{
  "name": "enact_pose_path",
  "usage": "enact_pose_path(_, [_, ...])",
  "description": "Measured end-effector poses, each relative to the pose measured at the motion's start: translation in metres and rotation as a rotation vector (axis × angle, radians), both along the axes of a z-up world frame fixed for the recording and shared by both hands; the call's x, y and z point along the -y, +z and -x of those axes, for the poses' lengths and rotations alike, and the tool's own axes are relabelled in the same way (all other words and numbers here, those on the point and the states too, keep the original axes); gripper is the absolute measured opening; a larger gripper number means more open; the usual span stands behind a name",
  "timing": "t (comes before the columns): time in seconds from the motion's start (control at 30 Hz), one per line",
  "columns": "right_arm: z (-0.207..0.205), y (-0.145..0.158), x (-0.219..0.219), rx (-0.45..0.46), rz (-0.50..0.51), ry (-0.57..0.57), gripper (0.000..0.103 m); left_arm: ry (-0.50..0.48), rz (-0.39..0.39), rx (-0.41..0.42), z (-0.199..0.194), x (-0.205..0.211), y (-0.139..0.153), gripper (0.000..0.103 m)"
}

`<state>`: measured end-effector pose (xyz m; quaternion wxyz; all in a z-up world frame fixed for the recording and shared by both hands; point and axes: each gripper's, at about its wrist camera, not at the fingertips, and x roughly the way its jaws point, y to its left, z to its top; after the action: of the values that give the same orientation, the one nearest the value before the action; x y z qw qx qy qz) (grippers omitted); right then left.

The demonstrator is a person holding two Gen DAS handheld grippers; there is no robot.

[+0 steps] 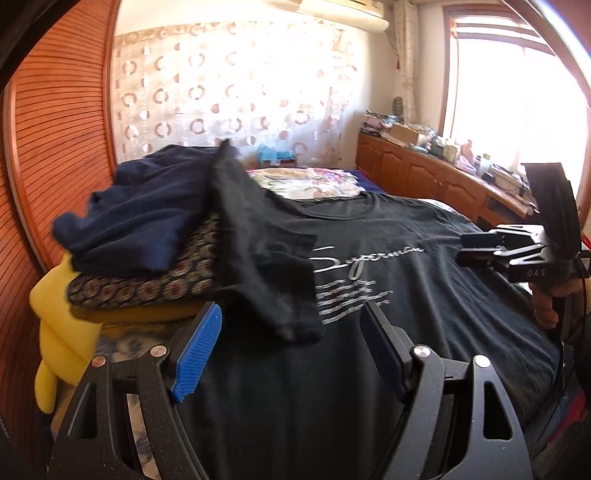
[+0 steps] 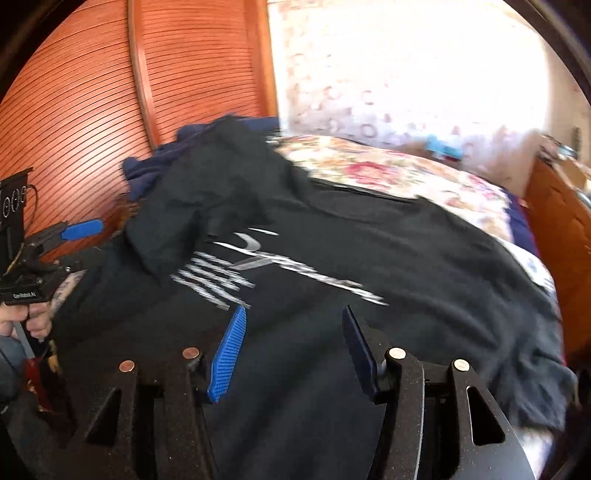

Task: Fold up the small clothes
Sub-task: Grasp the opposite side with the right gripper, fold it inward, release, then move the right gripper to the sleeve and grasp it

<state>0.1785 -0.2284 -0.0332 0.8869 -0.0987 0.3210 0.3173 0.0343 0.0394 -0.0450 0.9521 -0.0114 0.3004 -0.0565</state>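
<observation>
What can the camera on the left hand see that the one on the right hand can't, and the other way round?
Only the left view shows the window, the cluttered wooden cabinets beneath it, the air conditioner, and the stacked yellow and patterned clothes under a navy garment.

Only the right view shows the person's left hand gripping its handle, and far more of the flowered bedspread.

Both show the black T-shirt with white lettering spread on the bed, one sleeve folded inward, and the slatted wooden wardrobe. Both tools, left tool and right tool, are open and empty.
</observation>
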Motion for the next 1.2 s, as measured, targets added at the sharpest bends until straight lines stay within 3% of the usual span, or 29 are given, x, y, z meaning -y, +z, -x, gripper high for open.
enact_pose_path(0.27, [0.0,-0.003,0.093,0.002,0.01,-0.223,0.059,-0.108,-0.033,-0.061,-0.034,0.051,-0.009,0.078])
enact_pose_path(0.6, [-0.034,-0.028,0.192,-0.085,-0.03,-0.469,0.059,-0.157,-0.074,-0.191,-0.061,0.078,-0.032,0.078])
enact_pose_path(0.87, [-0.064,-0.038,0.206,-0.143,-0.061,-0.535,0.059,-0.157,-0.083,-0.275,-0.077,0.079,-0.048,0.081])
enact_pose_path(1.2, [-0.061,-0.035,0.206,-0.191,-0.062,-0.552,0.059,-0.192,-0.118,-0.283,-0.077,0.088,-0.052,0.093])
